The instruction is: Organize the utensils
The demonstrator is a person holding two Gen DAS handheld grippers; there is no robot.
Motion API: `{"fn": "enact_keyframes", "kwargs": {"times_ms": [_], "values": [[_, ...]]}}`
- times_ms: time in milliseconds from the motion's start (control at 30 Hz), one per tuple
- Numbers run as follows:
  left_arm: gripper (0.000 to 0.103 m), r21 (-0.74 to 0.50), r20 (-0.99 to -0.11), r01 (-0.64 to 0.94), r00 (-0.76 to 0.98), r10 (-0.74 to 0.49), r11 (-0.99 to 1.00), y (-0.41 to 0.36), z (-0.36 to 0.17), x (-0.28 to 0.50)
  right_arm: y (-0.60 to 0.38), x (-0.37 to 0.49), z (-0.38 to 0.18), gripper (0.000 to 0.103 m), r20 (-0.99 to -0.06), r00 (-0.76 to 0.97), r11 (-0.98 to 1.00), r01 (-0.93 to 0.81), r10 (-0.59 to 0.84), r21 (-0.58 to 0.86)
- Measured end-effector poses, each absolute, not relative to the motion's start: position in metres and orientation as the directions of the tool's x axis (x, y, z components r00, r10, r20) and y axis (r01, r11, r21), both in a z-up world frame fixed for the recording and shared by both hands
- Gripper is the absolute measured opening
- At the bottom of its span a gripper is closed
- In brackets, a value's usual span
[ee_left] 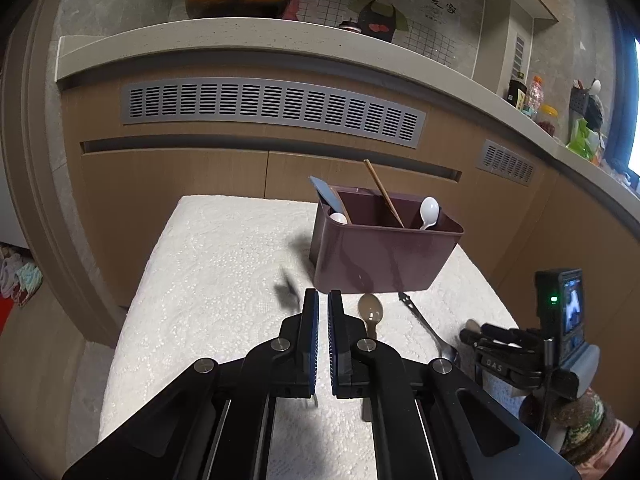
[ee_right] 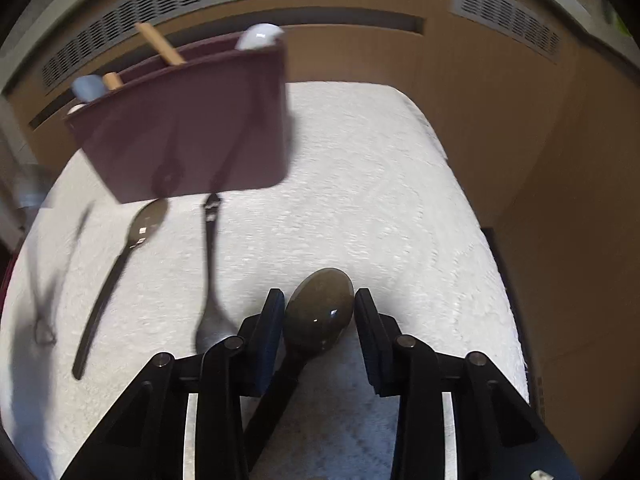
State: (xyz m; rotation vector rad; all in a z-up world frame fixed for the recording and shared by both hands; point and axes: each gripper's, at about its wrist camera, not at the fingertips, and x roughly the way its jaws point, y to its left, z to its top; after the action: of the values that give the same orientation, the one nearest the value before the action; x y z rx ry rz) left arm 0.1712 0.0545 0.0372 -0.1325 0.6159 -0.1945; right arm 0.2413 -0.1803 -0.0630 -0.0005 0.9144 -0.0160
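Observation:
A maroon utensil box (ee_left: 384,252) stands on the white textured table (ee_left: 224,264); it holds a white spoon (ee_left: 429,210), a wooden stick and a blue spatula. It also shows in the right wrist view (ee_right: 188,128). My left gripper (ee_left: 323,300) is nearly closed and empty, just left of a brown spoon (ee_left: 371,312). A metal utensil (ee_left: 424,324) lies beside that spoon. My right gripper (ee_right: 319,304) is open, its fingers either side of a dark brown spoon bowl (ee_right: 320,312) lying on the table. The brown spoon (ee_right: 136,248) and the metal utensil (ee_right: 210,272) lie to its left.
Wooden cabinets with grey vents (ee_left: 272,106) stand behind the table. A counter (ee_left: 280,46) above carries a dark pot and bottles. A thin dark utensil (ee_right: 44,280) lies at the table's left edge.

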Motion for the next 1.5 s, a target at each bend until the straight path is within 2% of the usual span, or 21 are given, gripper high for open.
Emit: {"fn": "enact_keyframes", "kwargs": {"times_ms": [100, 267, 333, 367, 400, 467, 567, 733, 900, 933, 967, 1000, 1033, 1167, 1267, 1500], "values": [[0.004, -0.167, -0.579, 0.126, 0.790, -0.201, 0.978, 0.054, 0.034, 0.178, -0.180, 0.230, -0.046, 0.033, -0.753, 0.658, 1.000, -0.010, -0.003, -0.013], [0.008, -0.149, -0.683, 0.036, 0.719, -0.129, 0.988, 0.073, 0.014, 0.206, -0.191, 0.215, -0.031, 0.033, -0.731, 0.683, 1.000, -0.022, 0.019, 0.006], [0.024, -0.175, -0.734, -0.043, 0.672, -0.101, 0.984, 0.091, 0.003, 0.220, -0.192, 0.208, -0.028, 0.033, -0.719, 0.695, 1.000, -0.016, 0.009, -0.003], [0.043, -0.199, -0.755, -0.077, 0.647, -0.103, 0.977, 0.100, -0.002, 0.227, -0.194, 0.206, -0.028, 0.033, -0.716, 0.698, 1.000, -0.012, 0.010, 0.003], [0.054, -0.228, -0.773, -0.115, 0.625, -0.108, 0.967, 0.109, -0.008, 0.233, -0.194, 0.205, -0.029, 0.033, -0.718, 0.696, 1.000, -0.010, 0.017, 0.015], [0.054, -0.292, -0.805, -0.167, 0.574, -0.148, 0.942, 0.123, -0.018, 0.250, -0.197, 0.204, -0.032, 0.033, -0.718, 0.696, 1.000, -0.008, 0.026, 0.029], [0.054, -0.301, -0.847, -0.211, 0.508, -0.158, 0.930, 0.125, -0.028, 0.279, -0.193, 0.205, -0.039, 0.033, -0.713, 0.701, 1.000, -0.005, 0.013, 0.013], [0.054, -0.211, -0.902, -0.258, 0.423, -0.087, 0.943, 0.103, -0.050, 0.315, -0.192, 0.205, -0.051, 0.033, -0.716, 0.697, 1.000, -0.016, 0.020, 0.012], [0.054, -0.087, -0.886, -0.259, 0.462, 0.044, 0.962, 0.074, -0.063, 0.321, -0.190, 0.203, -0.057, 0.033, -0.717, 0.696, 0.999, -0.033, 0.024, 0.001], [0.052, -0.054, -0.878, -0.241, 0.474, 0.069, 0.969, 0.068, -0.065, 0.319, -0.189, 0.203, -0.058, 0.033, -0.716, 0.697, 0.999, -0.033, 0.023, -0.001], [0.045, -0.022, -0.865, -0.233, 0.492, 0.098, 0.972, 0.064, -0.066, 0.315, -0.189, 0.203, -0.058, 0.033, -0.713, 0.701, 0.999, -0.035, 0.023, -0.003], [0.033, 0.003, -0.846, -0.214, 0.520, 0.116, 0.977, 0.060, -0.066, 0.309, -0.189, 0.202, -0.058, 0.033, -0.709, 0.705, 0.999, -0.039, 0.027, -0.001], [0.033, 0.016, -0.839, -0.196, 0.531, 0.120, 0.980, 0.058, -0.066, 0.304, -0.190, 0.201, -0.056, 0.033, -0.703, 0.711, 0.999, -0.043, 0.033, 0.004], [0.033, -0.004, -0.800, -0.113, 0.597, 0.065, 0.994, 0.056, -0.053, 0.259, -0.196, 0.193, -0.041, 0.033, -0.646, 0.758, 0.996, -0.077, 0.088, 0.045], [0.033, -0.058, -0.763, -0.030, 0.645, -0.025, 0.998, 0.052, -0.037, 0.216, -0.196, 0.188, -0.030, 0.033, -0.621, 0.775, 0.992, -0.110, 0.120, 0.055], [0.033, -0.146, -0.664, 0.065, 0.733, -0.146, 0.987, 0.040, 0.002, 0.153, -0.188, 0.188, -0.020, 0.033, -0.618, 0.779, 0.993, -0.120, 0.109, 0.025]]}}
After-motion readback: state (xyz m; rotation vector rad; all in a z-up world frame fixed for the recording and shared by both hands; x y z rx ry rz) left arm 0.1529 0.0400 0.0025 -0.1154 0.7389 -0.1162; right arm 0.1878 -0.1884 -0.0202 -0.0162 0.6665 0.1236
